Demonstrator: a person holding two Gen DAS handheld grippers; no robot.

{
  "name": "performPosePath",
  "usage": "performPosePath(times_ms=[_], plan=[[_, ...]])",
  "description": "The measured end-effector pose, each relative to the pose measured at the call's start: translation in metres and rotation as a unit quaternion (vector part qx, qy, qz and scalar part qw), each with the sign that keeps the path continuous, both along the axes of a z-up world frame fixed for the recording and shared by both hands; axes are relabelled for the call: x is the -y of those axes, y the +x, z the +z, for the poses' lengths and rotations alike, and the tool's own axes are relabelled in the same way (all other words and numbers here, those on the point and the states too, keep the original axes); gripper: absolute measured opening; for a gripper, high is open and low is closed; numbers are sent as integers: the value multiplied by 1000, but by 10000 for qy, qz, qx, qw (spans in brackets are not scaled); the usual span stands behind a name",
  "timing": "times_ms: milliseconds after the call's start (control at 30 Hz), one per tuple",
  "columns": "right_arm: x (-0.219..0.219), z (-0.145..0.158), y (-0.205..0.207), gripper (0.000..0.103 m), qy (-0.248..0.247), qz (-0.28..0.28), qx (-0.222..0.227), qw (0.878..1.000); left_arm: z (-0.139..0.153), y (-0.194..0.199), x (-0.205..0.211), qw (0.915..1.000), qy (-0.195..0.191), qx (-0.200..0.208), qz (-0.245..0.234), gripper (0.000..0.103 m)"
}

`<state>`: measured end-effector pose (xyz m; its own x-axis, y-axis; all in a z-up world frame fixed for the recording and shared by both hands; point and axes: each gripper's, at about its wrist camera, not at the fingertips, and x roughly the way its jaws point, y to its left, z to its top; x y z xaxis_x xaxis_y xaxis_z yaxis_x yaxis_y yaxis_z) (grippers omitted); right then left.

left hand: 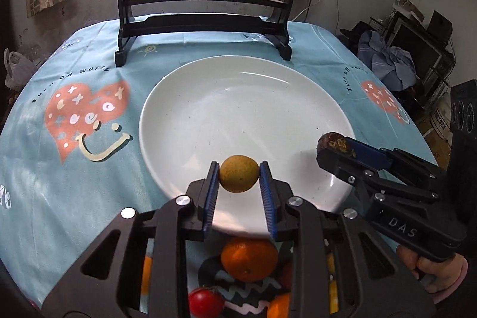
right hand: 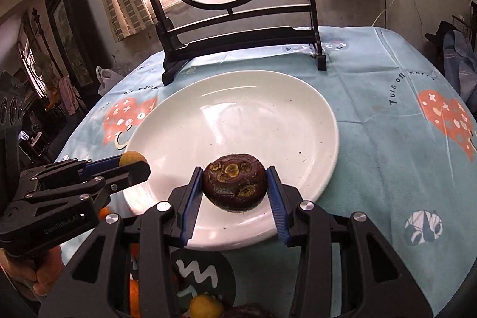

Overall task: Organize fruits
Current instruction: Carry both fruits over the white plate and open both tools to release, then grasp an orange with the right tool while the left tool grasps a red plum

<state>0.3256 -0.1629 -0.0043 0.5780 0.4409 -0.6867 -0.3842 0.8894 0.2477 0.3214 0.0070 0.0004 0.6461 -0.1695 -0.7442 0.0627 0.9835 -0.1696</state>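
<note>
My left gripper [left hand: 239, 173] is shut on a small round yellow-brown fruit [left hand: 239, 173] and holds it over the near edge of a large white plate [left hand: 238, 85]. My right gripper [right hand: 235, 184] is shut on a dark brown flat round fruit [right hand: 234, 186] over the plate's [right hand: 238, 97] near rim. In the left wrist view the right gripper [left hand: 335, 146] shows at the plate's right edge with the dark fruit [left hand: 331, 141]. In the right wrist view the left gripper [right hand: 132, 161] shows at the left with the yellow fruit [right hand: 131, 157].
An orange [left hand: 249, 258], a red tomato [left hand: 205, 301] and other fruits lie on the blue patterned tablecloth [left hand: 74, 169] under the grippers. A black wooden stand with a round persimmon painting [left hand: 205, 20] stands behind the plate. A yellow fruit [right hand: 205, 306] lies near the front edge.
</note>
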Motion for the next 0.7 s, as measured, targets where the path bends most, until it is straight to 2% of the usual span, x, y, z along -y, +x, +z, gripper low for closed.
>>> performPosePath(times_ms=[33, 100, 233, 433, 533, 700], plan=[[0, -1, 2, 46, 10, 19, -36, 10000, -2, 2, 0, 10000, 12, -37, 53, 47], [3, 1, 1, 52, 52, 73, -20, 10000, -1, -1, -3, 9998, 81, -25, 191, 74], [11, 14, -13, 57, 104, 155, 107, 9998, 12, -20, -6, 9994, 208, 134, 239, 89], [18, 11, -37, 58, -45, 194, 2, 9998, 24, -61, -21, 9985, 137, 265, 455, 93], [25, 2, -48, 58, -164, 191, -155, 9996, 16, -86, -27, 9990, 36, 222, 386, 94], [40, -7, -74, 58, 105, 435, -701, 9965, -3, -128, -36, 9995, 99, 26, 282, 94]])
